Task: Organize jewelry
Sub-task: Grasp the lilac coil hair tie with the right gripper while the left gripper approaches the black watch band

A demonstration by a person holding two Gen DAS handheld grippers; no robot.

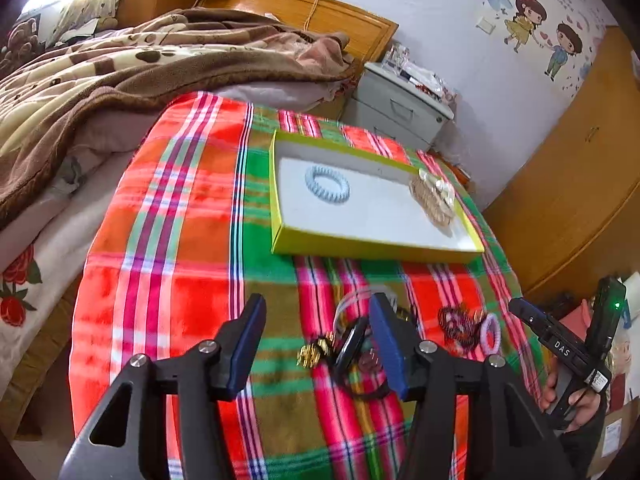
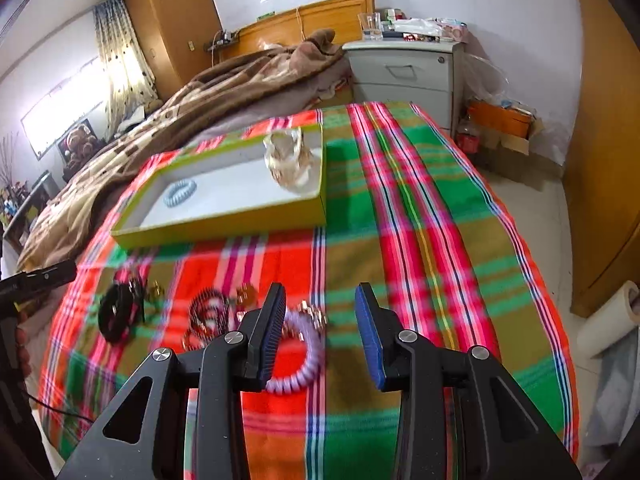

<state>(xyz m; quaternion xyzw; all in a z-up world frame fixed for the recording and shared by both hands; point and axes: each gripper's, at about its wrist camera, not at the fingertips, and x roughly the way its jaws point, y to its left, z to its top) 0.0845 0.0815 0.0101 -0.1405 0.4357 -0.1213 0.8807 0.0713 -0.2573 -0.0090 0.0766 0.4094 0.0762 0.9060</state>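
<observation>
Left claw [image 1: 318, 344]: jaws wide, nothing held, above the black hair tie [image 1: 352, 346] and gold piece [image 1: 314, 354].
Right claw [image 2: 320, 332]: jaws part open, empty; lilac coil tie [image 2: 296, 364] beside its left finger.
Loose pile: on the plaid cloth [image 2: 420, 240], near edge, items touching.
Box [image 1: 372, 250]: farther back; blue coil tie [image 1: 327, 181] and pale clip [image 1: 434, 196] inside.
Risk: tangled neighbours may lift together; the coil may roll clear when the jaws close.
</observation>
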